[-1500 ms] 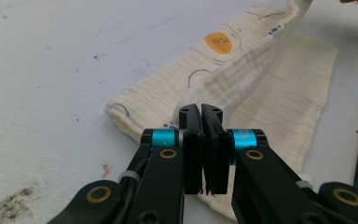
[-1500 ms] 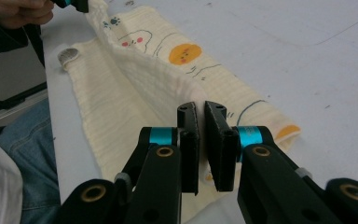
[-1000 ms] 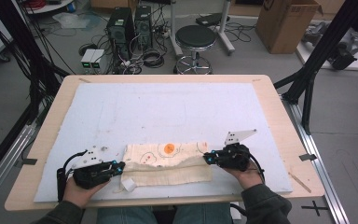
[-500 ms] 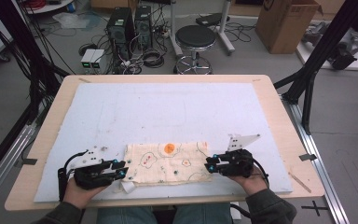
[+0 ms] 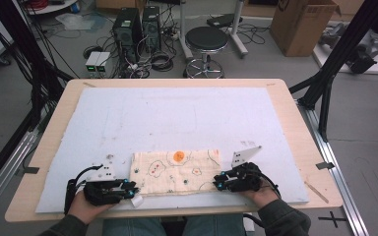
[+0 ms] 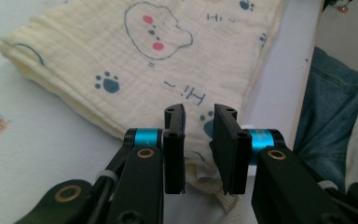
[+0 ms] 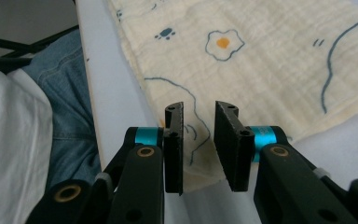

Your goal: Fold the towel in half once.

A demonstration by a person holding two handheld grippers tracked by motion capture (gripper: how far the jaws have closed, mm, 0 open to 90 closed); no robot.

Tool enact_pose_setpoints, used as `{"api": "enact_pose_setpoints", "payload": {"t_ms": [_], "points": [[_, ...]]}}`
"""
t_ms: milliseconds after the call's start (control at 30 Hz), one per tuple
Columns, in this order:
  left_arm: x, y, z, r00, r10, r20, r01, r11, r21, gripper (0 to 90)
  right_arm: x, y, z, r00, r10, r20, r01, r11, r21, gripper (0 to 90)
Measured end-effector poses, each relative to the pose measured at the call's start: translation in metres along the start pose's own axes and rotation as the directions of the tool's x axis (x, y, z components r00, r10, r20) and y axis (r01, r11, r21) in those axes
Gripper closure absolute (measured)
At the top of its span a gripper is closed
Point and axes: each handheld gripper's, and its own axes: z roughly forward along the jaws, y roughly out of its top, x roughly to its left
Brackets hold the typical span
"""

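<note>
Near the bottom middle of the high view, the folded cloth lies flat on the tabletop, both grippers' fingers let go beside it, so a careless nudge could undo the fold.

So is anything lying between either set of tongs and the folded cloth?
Nothing visible. The left tongs and right tongs each hover with jaws slightly apart right over a near corner of the folded cloth, with no other item on the white mat between.
</note>
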Motion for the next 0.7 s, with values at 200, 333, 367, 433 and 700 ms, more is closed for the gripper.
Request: {"api": "enact_pose_setpoints", "payload": {"t_ms": [200, 333, 367, 433, 700], "points": [[-0.001, -0.001, -0.001, 1.0000, -0.005, 0.007, 0.005, 1.0000, 0.001, 73.4, 0.004, -0.003, 0.001, 1.0000, 0.000, -0.007, 0.001, 1.000, 0.025, 74.0], [0.001, 0.002, -0.006, 0.9998, -0.015, 0.012, 0.015, 0.9992, -0.037, 70.5, 0.005, -0.002, 0.000, 1.0000, 0.000, -0.005, 0.000, 1.000, 0.010, 71.5], [0.002, 0.004, -0.007, 0.9998, -0.020, 0.007, 0.020, 0.9986, -0.050, 69.5, 0.004, -0.001, -0.001, 1.0000, -0.002, -0.008, 0.002, 1.000, 0.001, 71.1], [0.004, 0.006, -0.009, 0.9996, -0.028, 0.001, 0.028, 0.9973, -0.068, 67.8, 0.004, 0.003, -0.005, 1.0000, 0.004, 0.003, -0.004, 1.000, -0.030, 68.9], [0.018, 0.020, -0.011, 0.9962, -0.073, -0.048, 0.066, 0.9895, -0.128, 61.2, -0.010, 0.017, -0.018, 0.9978, 0.035, 0.057, -0.029, 0.995, -0.095, 65.8]]}}
